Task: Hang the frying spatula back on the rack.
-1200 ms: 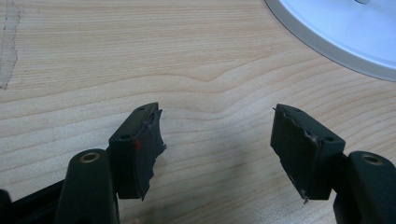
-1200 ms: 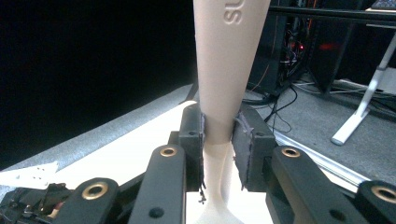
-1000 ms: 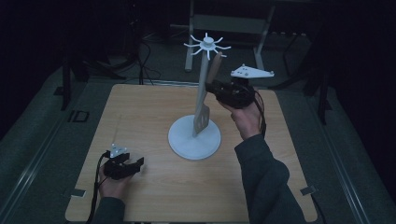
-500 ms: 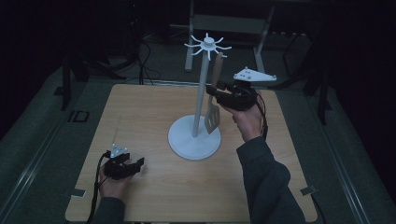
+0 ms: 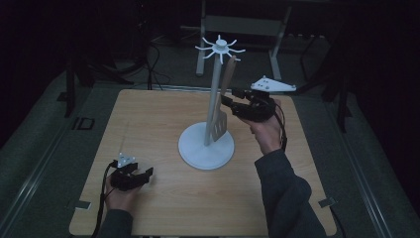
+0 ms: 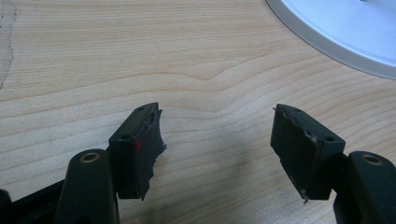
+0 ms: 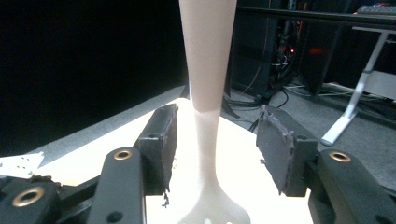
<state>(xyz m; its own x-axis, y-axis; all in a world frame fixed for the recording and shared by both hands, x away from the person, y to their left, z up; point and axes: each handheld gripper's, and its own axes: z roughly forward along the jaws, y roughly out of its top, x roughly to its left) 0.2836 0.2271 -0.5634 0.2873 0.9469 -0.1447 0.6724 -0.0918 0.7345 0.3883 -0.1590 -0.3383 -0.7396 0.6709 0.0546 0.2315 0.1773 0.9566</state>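
A white rack [image 5: 213,101] with a round base and a ring of hooks on top stands mid-table. A wooden slotted spatula [image 5: 225,89] hangs upright beside the pole, its top end at one of the hooks. My right gripper [image 5: 229,105] is level with the handle, and its jaws have just been opening. In the right gripper view the spatula handle [image 7: 208,56] runs between the spread pads [image 7: 163,140] without touching them. My left gripper [image 5: 146,174] rests low at the table's front left, open and holding nothing [image 6: 217,140].
The wooden table [image 5: 148,114] has bare room left of the rack and along its front. The rack's base [image 6: 345,32] lies just ahead of the left gripper. Dark floor, cables and a white desk frame [image 5: 277,44] lie beyond the far edge.
The right gripper's jaws have spread apart and let go of the spatula. The spatula has swung from a tilt to hanging straight by the pole. The left hand has stayed put.
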